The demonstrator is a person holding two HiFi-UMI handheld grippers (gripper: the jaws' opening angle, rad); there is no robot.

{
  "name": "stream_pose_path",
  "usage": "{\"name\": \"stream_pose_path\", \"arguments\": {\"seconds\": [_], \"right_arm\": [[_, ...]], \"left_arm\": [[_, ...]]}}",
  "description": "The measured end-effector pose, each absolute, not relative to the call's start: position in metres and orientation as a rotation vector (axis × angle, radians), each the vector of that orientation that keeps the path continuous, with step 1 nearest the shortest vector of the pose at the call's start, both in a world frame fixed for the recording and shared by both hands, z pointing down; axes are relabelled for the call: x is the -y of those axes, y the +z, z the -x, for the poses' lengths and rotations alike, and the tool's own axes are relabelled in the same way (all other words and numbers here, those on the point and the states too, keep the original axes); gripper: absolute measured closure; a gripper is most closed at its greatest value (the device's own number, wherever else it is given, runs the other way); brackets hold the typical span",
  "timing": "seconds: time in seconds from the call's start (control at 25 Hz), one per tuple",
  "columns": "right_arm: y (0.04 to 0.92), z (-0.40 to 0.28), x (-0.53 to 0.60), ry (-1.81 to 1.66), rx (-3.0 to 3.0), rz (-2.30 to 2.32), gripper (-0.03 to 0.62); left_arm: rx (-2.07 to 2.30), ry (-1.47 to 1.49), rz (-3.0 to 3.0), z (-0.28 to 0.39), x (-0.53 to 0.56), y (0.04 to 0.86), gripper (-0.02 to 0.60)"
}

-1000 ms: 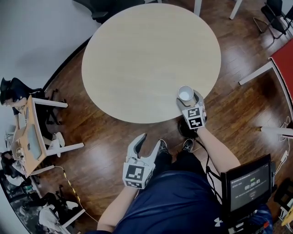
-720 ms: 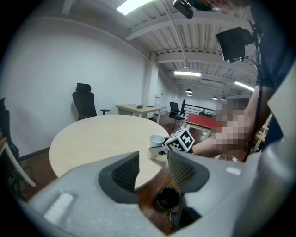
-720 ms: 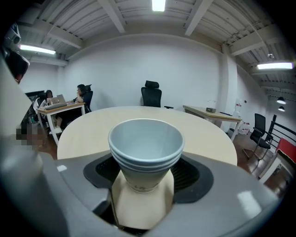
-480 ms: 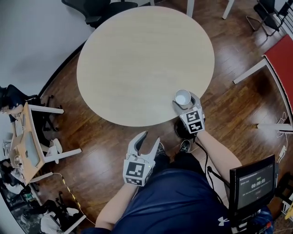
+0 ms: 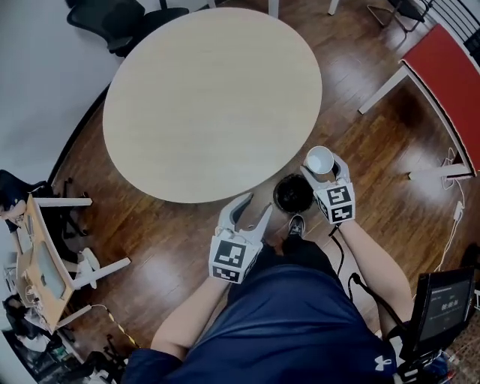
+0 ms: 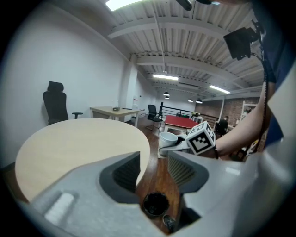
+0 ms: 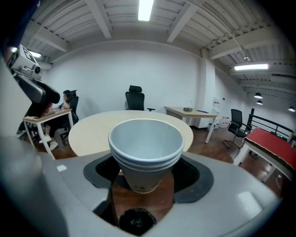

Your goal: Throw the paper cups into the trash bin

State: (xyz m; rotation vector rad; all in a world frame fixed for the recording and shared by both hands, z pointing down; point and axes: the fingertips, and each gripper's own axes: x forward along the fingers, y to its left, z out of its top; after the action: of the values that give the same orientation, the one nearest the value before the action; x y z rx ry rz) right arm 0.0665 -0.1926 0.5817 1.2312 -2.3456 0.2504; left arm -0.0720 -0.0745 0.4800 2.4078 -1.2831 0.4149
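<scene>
A stack of white paper cups point(image 5: 320, 160) sits between the jaws of my right gripper point(image 5: 322, 166), which is shut on it, off the table's edge and just right of the black trash bin point(image 5: 292, 193) on the floor. In the right gripper view the cups point(image 7: 145, 152) stand upright, and the bin point(image 7: 135, 221) shows below them. My left gripper point(image 5: 257, 204) hangs open and empty by the near rim of the round table point(image 5: 210, 97), left of the bin. In the left gripper view the bin point(image 6: 155, 203) lies under the jaws, with the cups point(image 6: 167, 139) beyond.
A red table point(image 5: 442, 82) stands at the right, and a black office chair point(image 5: 112, 19) behind the round table. A desk point(image 5: 37, 255) with seated people is at the far left. A monitor point(image 5: 442, 304) hangs by my right side. Wooden floor surrounds the bin.
My right gripper has carried the cups off the table's edge, out over the floor beside the bin. The left gripper has moved up towards the table rim.
</scene>
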Motion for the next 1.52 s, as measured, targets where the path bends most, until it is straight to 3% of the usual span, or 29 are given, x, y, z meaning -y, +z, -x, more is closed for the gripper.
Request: {"name": "stream_pose_path", "arguments": {"seconds": [0.32, 0.76, 1.32, 1.52], "right_arm": [[0.588, -0.138, 0.138, 0.346, 2.194, -1.427, 0.258], [0.661, -0.143, 0.097, 0.491, 2.179, -1.369, 0.258], [0.870, -0.124, 0.093, 0.461, 2.192, -1.097, 0.258], [0.951, -0.107, 0.082, 0.452, 2.187, -0.964, 0.258]], "left_arm": [[1.106, 0.437, -2.478, 0.040, 0.053, 0.495, 0.403], [1.086, 0.616, -2.447, 0.028, 0.025, 0.528, 0.414], [0.887, 0.746, -2.469, 0.003, 0.030, 0.696, 0.428], [0.919, 0.685, -2.480, 0.002, 0.037, 0.721, 0.437]]}}
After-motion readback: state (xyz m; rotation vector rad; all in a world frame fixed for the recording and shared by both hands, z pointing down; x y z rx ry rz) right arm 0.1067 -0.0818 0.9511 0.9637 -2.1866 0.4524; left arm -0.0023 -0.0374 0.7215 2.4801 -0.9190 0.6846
